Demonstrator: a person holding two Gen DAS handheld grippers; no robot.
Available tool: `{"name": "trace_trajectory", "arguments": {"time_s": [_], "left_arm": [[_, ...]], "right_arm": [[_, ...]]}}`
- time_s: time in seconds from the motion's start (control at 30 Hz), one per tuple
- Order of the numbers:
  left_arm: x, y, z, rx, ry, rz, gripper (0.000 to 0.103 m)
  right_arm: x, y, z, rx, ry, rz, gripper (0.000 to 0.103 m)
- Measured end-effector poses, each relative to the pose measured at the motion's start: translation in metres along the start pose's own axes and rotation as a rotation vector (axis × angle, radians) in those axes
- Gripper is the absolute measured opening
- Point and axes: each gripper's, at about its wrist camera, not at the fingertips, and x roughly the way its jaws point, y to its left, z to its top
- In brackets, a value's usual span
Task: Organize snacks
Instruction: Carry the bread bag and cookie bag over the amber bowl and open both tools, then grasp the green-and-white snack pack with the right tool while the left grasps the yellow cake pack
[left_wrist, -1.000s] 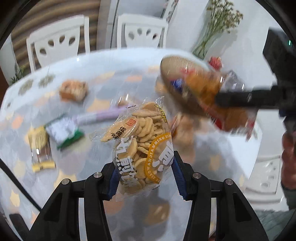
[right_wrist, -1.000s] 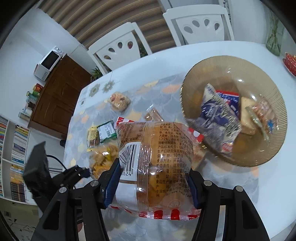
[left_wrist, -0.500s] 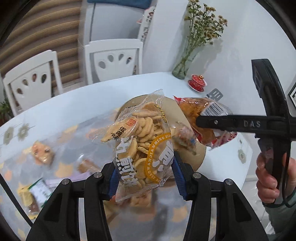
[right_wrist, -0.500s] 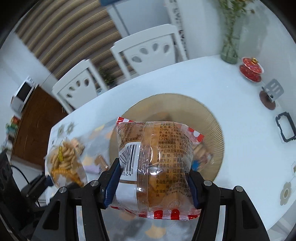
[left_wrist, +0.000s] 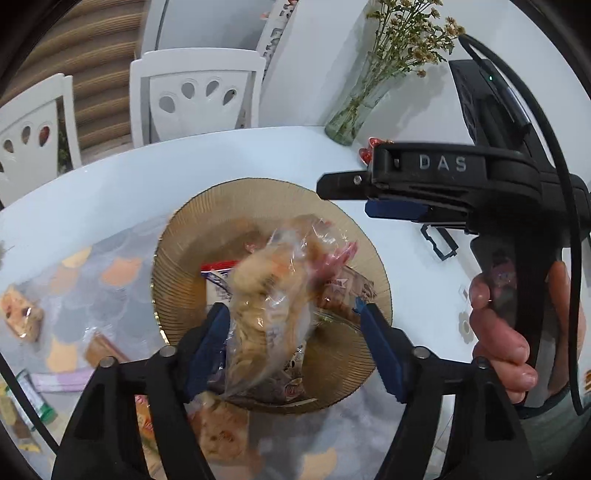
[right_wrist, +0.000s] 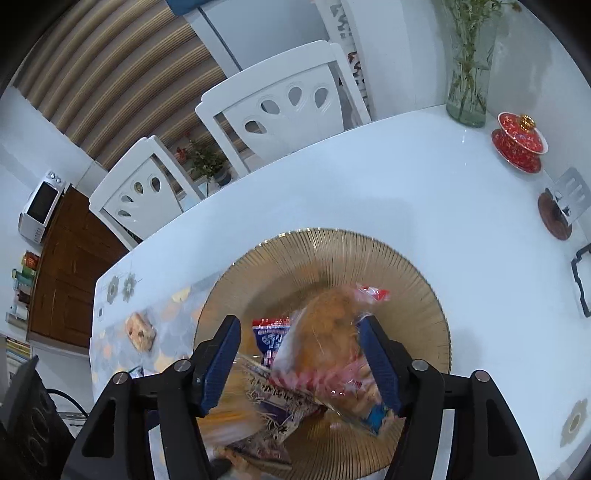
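Over the amber ribbed glass bowl (left_wrist: 177, 258), my left gripper (left_wrist: 291, 325) has its jaws opening. The clear packet of round crackers (left_wrist: 266, 302) is blurred between them, leaning by the left pad and slipping down toward the bowl. In the right wrist view my right gripper (right_wrist: 299, 332) also has its jaws opening above the same bowl (right_wrist: 406, 266). The red-edged bread packet (right_wrist: 325, 343) tumbles blurred between its pads, loose from them. From the left wrist view the right gripper (left_wrist: 345, 197) shows side-on, held by a person's hand (left_wrist: 498, 332). A blue-and-white packet (right_wrist: 269, 336) lies in the bowl.
A wrapped pastry (left_wrist: 20, 314) and a green packet (left_wrist: 33, 398) lie on the patterned mat at left. A glass vase (right_wrist: 467, 96), a red lidded cup (right_wrist: 519, 142) and a round coaster (right_wrist: 554, 218) stand at the far right. White chairs (right_wrist: 288, 103) line the far edge.
Both grippers travelled from the mat to above the bowl. Their jaws widened, and the cracker packet and the bread packet came loose and now drop, blurred.
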Motion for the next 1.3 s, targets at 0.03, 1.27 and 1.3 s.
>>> {"name": "trace_trajectory", "arguments": {"time_s": [0.03,1.27,1.3], "left_arm": [[0.001,0.0,0.0,0.0,0.001,0.001,0.072],[-0.183,0.164,-0.1,-0.358,-0.197,0.362,0.072],[-0.187,0.169,-0.105,-0.369,-0.198,0.374,0.072]], "right_arm": [[0.0,-0.001,0.001,0.0,-0.002,0.0,0.066],[-0.01,0.092,-0.095,-0.2,0.117,0.054,0.066],[-0.009,0.1,-0.099,-0.214,0.122,0.054,0.066]]}}
